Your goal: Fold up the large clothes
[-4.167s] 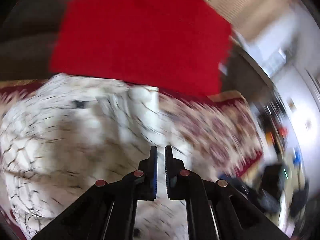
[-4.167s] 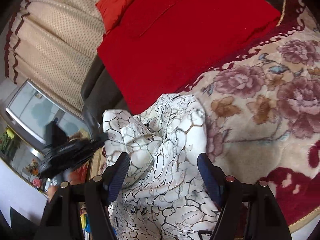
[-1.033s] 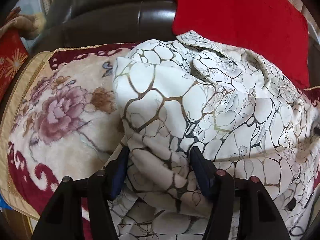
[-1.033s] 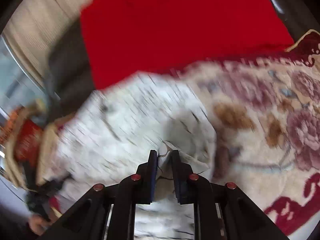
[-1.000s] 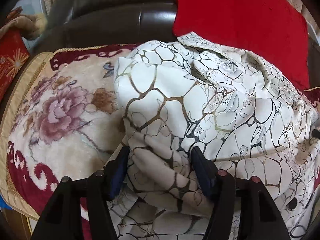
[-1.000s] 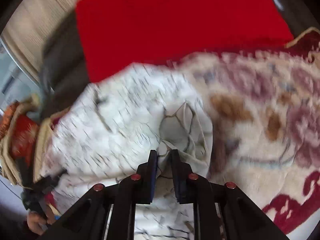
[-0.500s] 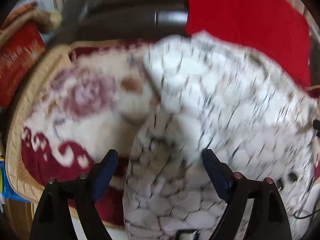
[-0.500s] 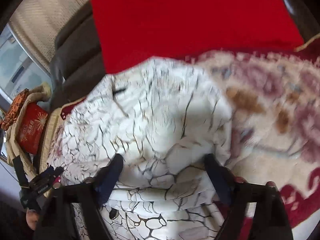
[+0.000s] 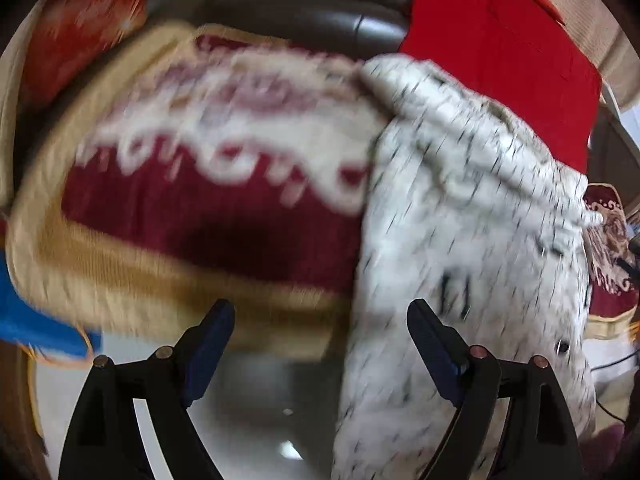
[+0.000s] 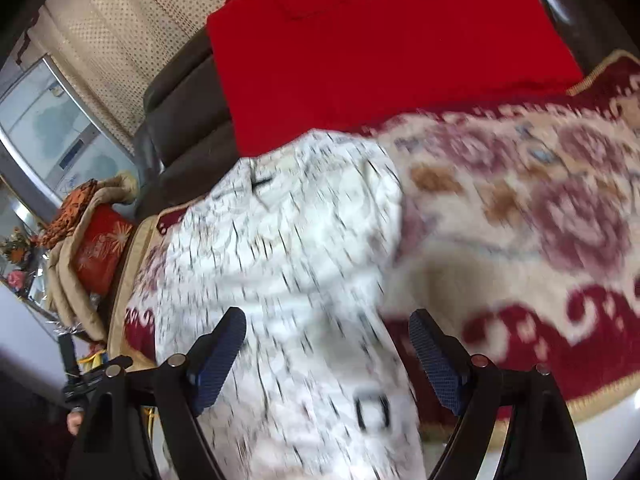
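Note:
A white garment with a dark crackle print [image 9: 472,220] lies bunched on the flowered blanket [image 9: 200,208] and hangs over its front edge. My left gripper [image 9: 320,344] stands open at the garment's left border, over the blanket's edge and the floor, its pads touching nothing. In the right wrist view the same garment [image 10: 288,248] spreads under my right gripper [image 10: 328,348]. That gripper is open too, with cloth behind the gap but no pad pressing on it. Both views are blurred by motion.
A red cloth [image 10: 380,48] drapes the dark leather sofa back [image 10: 180,120] behind the blanket [image 10: 520,220]. A red cushion [image 10: 100,248] sits at the sofa's left end. Pale floor [image 9: 260,420] and a blue thing [image 9: 24,320] lie below the blanket's edge.
Both grippers let go of the garment and opened wide. The left one slid left to the garment's border and the blanket's front edge; the right one drew back and rose.

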A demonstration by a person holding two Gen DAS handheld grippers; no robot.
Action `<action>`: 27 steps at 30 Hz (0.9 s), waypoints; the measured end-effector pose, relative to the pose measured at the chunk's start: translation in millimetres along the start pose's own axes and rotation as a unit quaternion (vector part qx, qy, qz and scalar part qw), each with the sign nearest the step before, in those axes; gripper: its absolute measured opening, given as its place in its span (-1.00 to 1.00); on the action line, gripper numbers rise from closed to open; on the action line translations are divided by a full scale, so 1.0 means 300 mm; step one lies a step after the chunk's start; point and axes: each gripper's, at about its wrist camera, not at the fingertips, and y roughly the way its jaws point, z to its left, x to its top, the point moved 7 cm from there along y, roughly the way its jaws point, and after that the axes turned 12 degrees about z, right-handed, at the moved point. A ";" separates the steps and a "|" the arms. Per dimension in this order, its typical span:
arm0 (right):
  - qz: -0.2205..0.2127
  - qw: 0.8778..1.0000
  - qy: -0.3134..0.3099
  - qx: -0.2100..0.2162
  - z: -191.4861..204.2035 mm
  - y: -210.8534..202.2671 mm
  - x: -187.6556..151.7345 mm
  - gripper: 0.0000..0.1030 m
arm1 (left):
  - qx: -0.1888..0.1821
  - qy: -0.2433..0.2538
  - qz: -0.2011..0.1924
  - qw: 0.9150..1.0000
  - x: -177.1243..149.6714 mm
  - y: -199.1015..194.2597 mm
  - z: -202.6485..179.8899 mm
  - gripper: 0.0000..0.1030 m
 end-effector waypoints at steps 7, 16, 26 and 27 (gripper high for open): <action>0.071 0.996 0.045 0.021 -0.179 0.015 -0.266 0.67 | -0.126 -0.050 0.058 0.989 -0.215 0.217 0.077 0.72; 0.119 0.979 0.141 0.082 -0.366 0.095 -0.494 0.67 | -0.338 -0.084 0.101 0.932 -0.312 0.403 0.001 0.72; 0.166 0.950 0.177 0.197 -0.385 0.269 -0.573 0.68 | -0.417 -0.007 0.092 0.904 -0.413 0.381 -0.170 -0.12; 0.170 0.944 0.183 0.217 -0.375 0.285 -0.577 0.68 | -0.426 -0.002 0.085 0.900 -0.418 0.371 -0.184 -0.31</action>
